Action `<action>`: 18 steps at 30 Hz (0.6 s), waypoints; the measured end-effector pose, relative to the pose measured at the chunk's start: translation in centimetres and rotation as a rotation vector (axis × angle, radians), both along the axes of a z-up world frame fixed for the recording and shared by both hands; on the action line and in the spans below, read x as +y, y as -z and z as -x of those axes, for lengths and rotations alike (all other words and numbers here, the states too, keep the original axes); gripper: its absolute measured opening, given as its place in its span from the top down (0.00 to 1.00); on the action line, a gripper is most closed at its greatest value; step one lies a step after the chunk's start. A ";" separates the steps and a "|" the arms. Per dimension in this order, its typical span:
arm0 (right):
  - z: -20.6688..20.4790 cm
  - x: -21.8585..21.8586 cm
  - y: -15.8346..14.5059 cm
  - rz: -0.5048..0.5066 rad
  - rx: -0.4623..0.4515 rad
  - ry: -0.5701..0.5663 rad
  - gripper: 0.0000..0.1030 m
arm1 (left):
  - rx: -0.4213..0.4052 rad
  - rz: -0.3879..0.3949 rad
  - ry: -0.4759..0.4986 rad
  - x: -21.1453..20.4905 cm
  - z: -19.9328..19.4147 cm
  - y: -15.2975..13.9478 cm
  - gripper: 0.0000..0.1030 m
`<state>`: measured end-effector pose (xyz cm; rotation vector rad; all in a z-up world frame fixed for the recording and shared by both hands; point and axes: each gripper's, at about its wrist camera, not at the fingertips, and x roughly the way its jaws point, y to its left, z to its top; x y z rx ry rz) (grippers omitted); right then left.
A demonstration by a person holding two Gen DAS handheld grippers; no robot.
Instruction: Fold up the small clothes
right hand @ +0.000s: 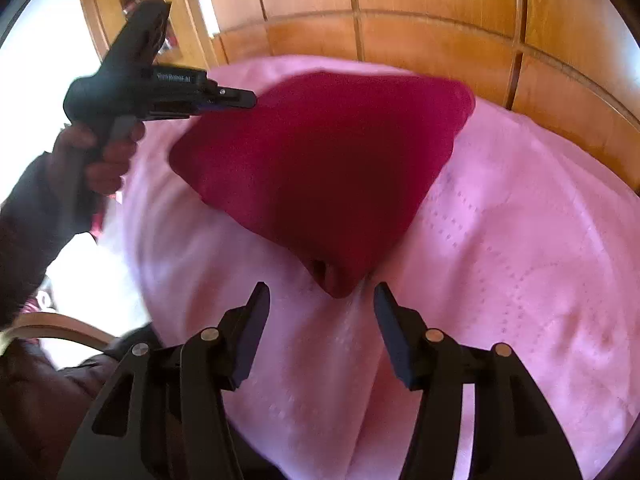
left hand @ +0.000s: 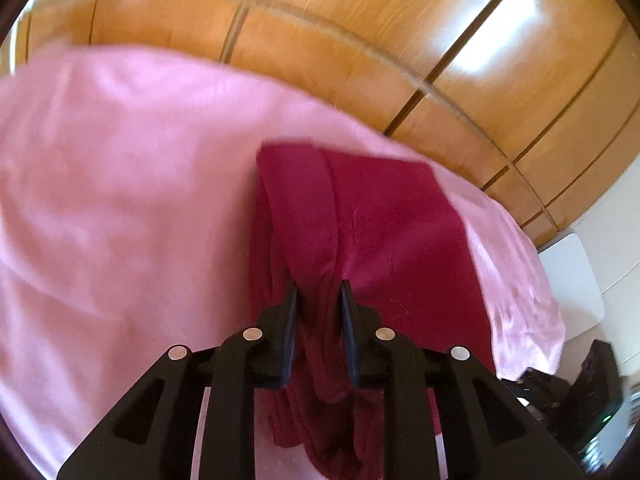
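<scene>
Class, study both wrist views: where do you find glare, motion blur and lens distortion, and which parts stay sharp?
Left wrist view: white glare patches on the wooden panels; the pink bedspread is smeared by motion blur; the left gripper stays sharp. Right wrist view: blown-out white at the left edge; the fisheye bends the panel lines; the red garment is soft-edged; the right gripper is crisp.

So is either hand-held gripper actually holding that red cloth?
The left hand-held gripper pinches a bunched edge of the red cloth; the right one is open and empty.
</scene>
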<state>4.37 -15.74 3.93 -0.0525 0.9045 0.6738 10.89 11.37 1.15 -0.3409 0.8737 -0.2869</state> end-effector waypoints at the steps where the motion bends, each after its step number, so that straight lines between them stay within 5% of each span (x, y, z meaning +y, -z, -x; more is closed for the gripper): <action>1: -0.3 -0.5 -0.8 -0.012 -0.010 0.019 0.46 | -0.043 -0.024 -0.010 -0.1 0.6 -1.2 0.82; 8: -7.1 -0.4 -3.6 -0.143 -0.028 0.210 0.44 | -0.204 -0.160 0.035 -4.1 2.3 -3.7 0.82; 13: -12.0 2.6 -2.5 -0.157 0.015 0.232 0.46 | -0.142 -0.268 0.057 -6.0 1.3 -0.3 0.82; 18: -14.9 4.0 0.9 -0.074 0.084 0.247 0.47 | -0.116 -0.283 0.060 -6.0 0.8 2.0 0.82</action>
